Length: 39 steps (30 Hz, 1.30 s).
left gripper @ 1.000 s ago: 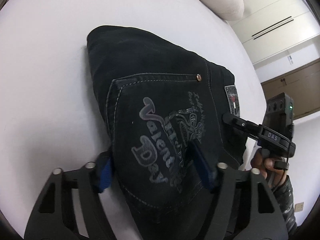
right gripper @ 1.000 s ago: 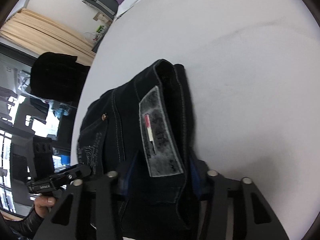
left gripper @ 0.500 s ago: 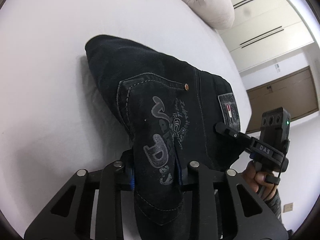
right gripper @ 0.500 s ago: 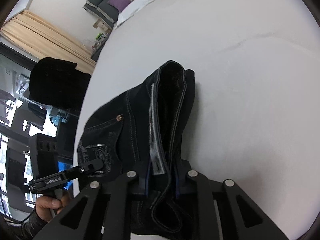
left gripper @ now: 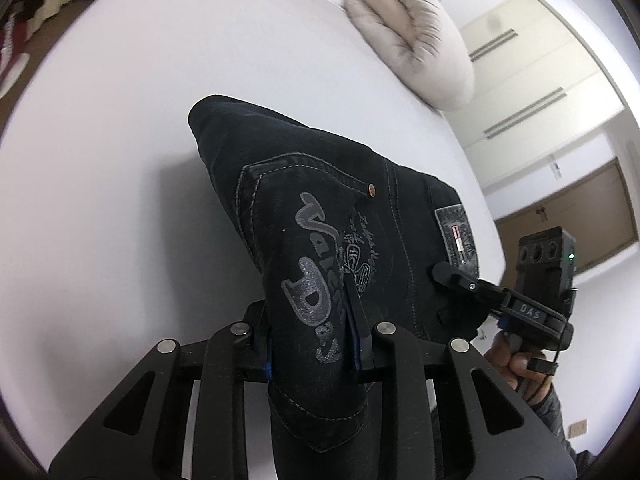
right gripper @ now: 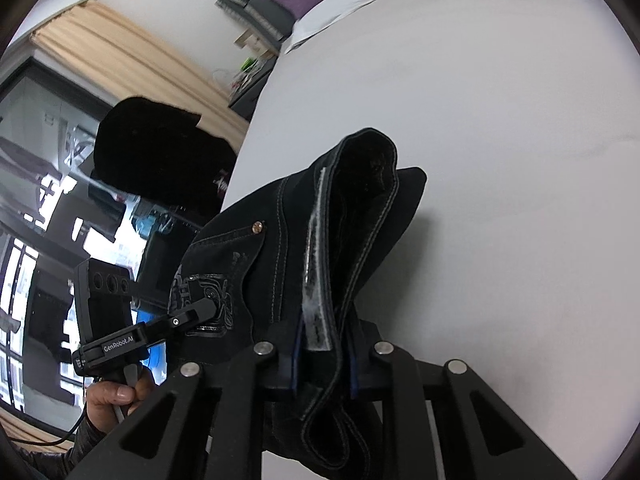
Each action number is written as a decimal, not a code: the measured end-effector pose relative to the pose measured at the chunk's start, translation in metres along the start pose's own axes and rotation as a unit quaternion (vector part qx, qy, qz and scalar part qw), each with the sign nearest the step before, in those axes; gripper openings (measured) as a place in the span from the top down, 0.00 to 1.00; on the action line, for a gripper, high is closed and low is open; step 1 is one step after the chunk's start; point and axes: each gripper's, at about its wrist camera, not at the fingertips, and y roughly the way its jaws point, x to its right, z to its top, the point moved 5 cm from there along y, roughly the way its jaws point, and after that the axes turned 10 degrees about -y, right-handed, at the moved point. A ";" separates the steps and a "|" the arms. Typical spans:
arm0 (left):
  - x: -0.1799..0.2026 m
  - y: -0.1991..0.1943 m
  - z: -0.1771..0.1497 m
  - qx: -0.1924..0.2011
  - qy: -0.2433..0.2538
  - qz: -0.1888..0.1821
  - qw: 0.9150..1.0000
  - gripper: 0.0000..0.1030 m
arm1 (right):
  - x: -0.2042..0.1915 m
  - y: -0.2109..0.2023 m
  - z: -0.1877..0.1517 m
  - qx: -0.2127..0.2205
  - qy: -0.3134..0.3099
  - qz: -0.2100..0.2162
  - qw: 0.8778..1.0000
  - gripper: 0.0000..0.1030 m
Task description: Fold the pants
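Pants [left gripper: 320, 216], folded and dark, are pinched near the camera by the left gripper [left gripper: 316, 340] at the printed pocket and by the right gripper [right gripper: 324, 344] at the waistband; both grips hide the cloth's near edge. Farther out, the bundle's far end meets the white bed [left gripper: 140, 80]. A pillow [left gripper: 416, 36] is seen beyond.

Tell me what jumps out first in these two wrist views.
The black jeans, folded into a thick bundle on the white bed, fill the centre of both views. The left gripper is clamped on the back pocket with its grey printed lettering, and the right gripper pinches the waistband end by the grey brand patch. A beige pillow lies at the far edge.
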 end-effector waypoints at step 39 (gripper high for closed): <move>-0.102 -0.075 0.113 0.228 0.121 0.158 0.953 0.44 | 0.041 0.072 0.039 0.044 0.082 -0.027 0.995 0.57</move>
